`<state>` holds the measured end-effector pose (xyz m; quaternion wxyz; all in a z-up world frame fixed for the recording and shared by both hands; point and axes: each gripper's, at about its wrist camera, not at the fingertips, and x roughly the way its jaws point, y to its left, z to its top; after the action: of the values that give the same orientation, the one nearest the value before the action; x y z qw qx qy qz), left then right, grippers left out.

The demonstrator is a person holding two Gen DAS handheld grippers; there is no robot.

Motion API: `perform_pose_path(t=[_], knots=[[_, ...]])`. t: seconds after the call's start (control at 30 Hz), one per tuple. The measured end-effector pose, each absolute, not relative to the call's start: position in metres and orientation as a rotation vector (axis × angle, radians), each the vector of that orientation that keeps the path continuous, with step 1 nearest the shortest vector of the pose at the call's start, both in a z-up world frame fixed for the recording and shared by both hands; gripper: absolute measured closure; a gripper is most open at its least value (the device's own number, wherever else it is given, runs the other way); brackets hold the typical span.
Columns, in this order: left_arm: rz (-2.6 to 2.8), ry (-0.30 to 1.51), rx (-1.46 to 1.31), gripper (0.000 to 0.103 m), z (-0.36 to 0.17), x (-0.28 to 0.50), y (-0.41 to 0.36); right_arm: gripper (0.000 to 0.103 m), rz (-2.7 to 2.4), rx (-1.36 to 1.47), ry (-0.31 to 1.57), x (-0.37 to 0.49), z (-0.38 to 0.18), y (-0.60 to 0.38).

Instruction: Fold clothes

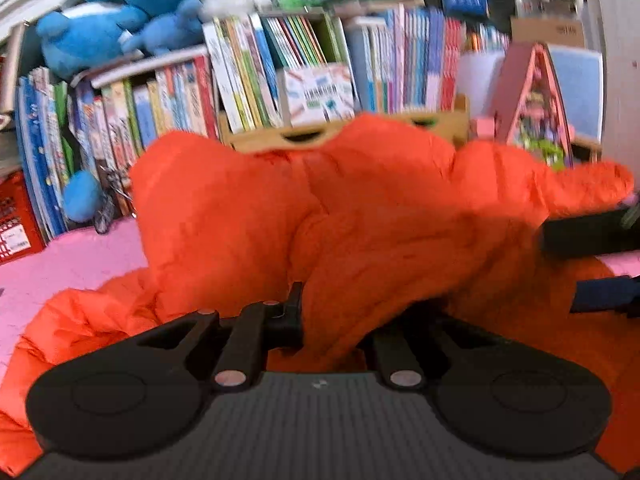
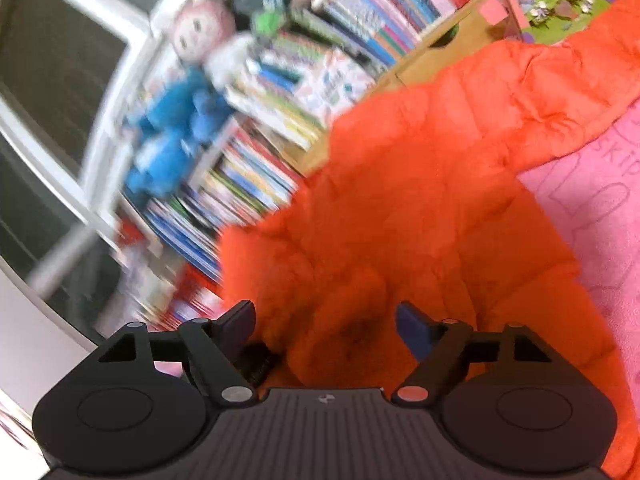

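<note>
carefully: puffy jacket, thin grips

your left tool (image 1: 320,316) is clenched on a bunch of the orange jacket (image 1: 360,216), which is lifted above the pink mat (image 1: 72,264). your right tool (image 2: 326,320) has its fingers apart with jacket between them, so i judge it released. slick padding could slip out, and the bookshelf (image 1: 280,72) behind is near enough to snag.

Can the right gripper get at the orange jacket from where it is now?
Probably yes. The right gripper is open, with the orange jacket bunched between and just beyond its fingers; nothing lies between. Whether it already touches the fabric is unclear through the blur.
</note>
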<state>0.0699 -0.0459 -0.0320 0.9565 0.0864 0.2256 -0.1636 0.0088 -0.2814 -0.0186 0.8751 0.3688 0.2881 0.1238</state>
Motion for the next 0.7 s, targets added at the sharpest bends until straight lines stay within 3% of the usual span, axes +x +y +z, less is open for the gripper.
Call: perform_pose_path(t=[0.17,0.53,0.7], knots=[[-0.327,0.516,0.171,0.092,-0.037,0.077,-0.046,0.028,0.206,0.674,0.610,0.035,-0.025,-0.264],[-0.325,0.623,0.000,0.089,-0.040,0.099,-0.022,0.028,0.003,-0.070,0.491,0.054,-0.012,-0.220],[-0.347,0.626,0.037,0.089,-0.040,0.099,-0.030,0.026,-0.099,-0.096,0.455,0.059,-0.008,-0.246]])
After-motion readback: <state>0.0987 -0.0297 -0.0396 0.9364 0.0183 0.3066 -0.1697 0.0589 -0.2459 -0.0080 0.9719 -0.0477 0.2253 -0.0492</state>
